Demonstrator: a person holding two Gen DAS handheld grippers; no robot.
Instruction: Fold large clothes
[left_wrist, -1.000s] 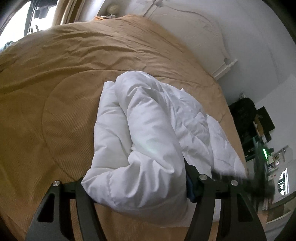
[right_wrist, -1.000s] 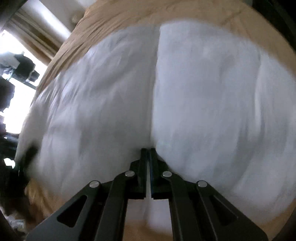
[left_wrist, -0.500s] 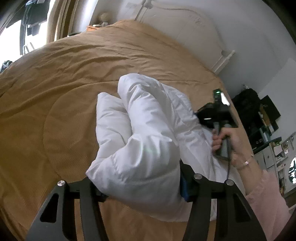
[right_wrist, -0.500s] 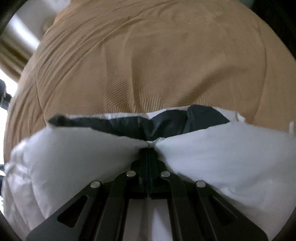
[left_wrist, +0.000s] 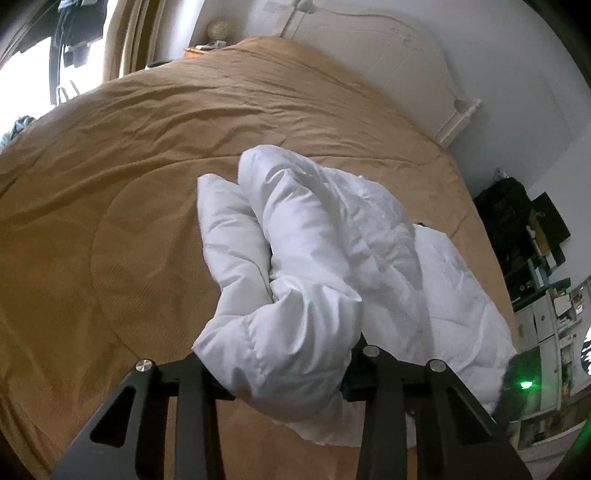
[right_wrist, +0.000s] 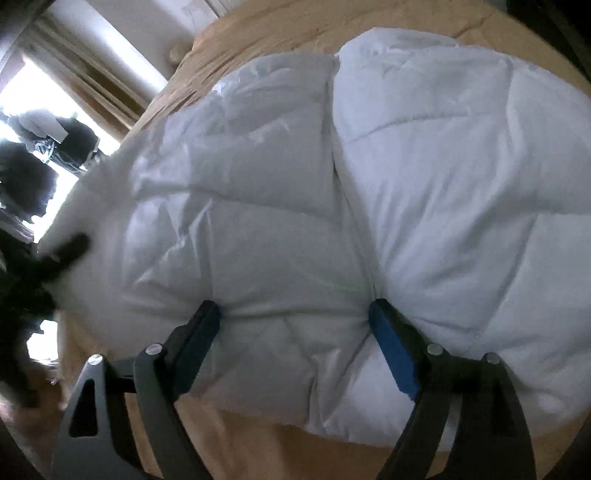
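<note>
Left wrist view: we record a bed with a tan bedspread (left_wrist: 147, 192), creased, stitched with a large circle. A white headboard (left_wrist: 388, 62) stands against a pale wall. Curtains (left_wrist: 125, 40) hang beside a bright window at upper left. Dark shelving with clutter (left_wrist: 535, 236) fills the right edge.

Nearby items: a small round thing (left_wrist: 218, 27) beside the headboard, too small to name. A dark shape with a green light (left_wrist: 522, 386) sits low right, blurred, against the garment's edge.

Garment: a white puffy jacket (left_wrist: 332, 236), quilted, lies bunched on the bedspread toward the near right of the bed. One padded roll folds over another, with a rounded end pointing to the headboard.

Left gripper (left_wrist: 284, 380): jaws spread wide, a thick fold of the jacket bulging between them and touching both fingers. We cannot tell whether it squeezes.

Right wrist view: the jacket (right_wrist: 369, 166) fills the frame, a seam running down its middle, bedspread (right_wrist: 266, 454) beneath. Right gripper (right_wrist: 295, 328): jaws parted, blue-padded fingers (right_wrist: 391, 350) resting against the quilted fabric. A blurred dark shape (right_wrist: 62, 254) touches the jacket at left.
</note>
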